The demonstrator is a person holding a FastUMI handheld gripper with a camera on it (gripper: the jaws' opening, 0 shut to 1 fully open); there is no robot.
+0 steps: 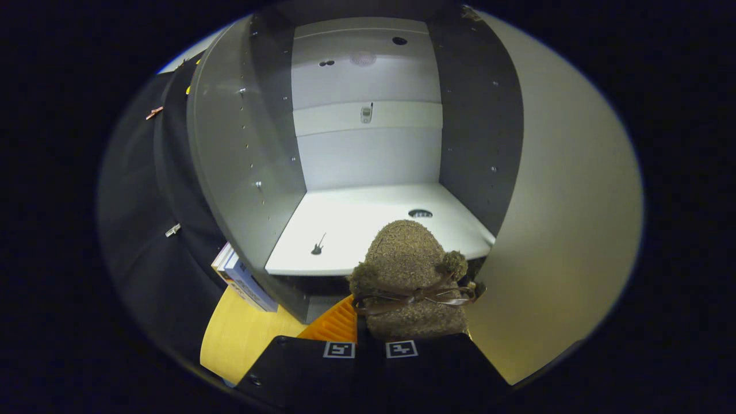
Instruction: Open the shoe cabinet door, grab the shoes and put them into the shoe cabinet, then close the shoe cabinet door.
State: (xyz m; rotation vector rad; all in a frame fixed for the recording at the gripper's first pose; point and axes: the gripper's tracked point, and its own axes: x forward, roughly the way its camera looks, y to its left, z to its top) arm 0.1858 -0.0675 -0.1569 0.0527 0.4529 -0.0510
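While the shoe point(409, 275) is carried just ahead of the tongs point(370, 345), the open cabinet point(368, 161) is seen straight beyond it, so the coming move is judged to turn on one relation: the shoe lies forward of the fingers, and the shelf point(356, 230) lies further forward on the same line and slightly higher. The shoe's long axis is seen to run away from the tongs, toe pointing into the cabinet, heel end nearest the fingers. The toe is seen overlapping the front edge of the shelf; whether it is over the shelf or just short of it cannot be told.

The tongs are noted as drawn close together, with the fuzzy brown shoe's rear end sitting between and just above the fingers. A pinch on the shoe is judged likely, since nothing is seen under it, but the contact points are hidden by the shoe itself. A ribbon bow point(420, 296) and pompom point(454, 263) are recorded on its upper.

The door point(563, 230) stands swung open just right of the shoe. A small dark item point(317, 246) lies on the shelf to the left, apart from the shoe's path. An orange ridged object point(333, 325) and books point(241, 279) are noted below the cabinet on a yellow floor point(236, 333).
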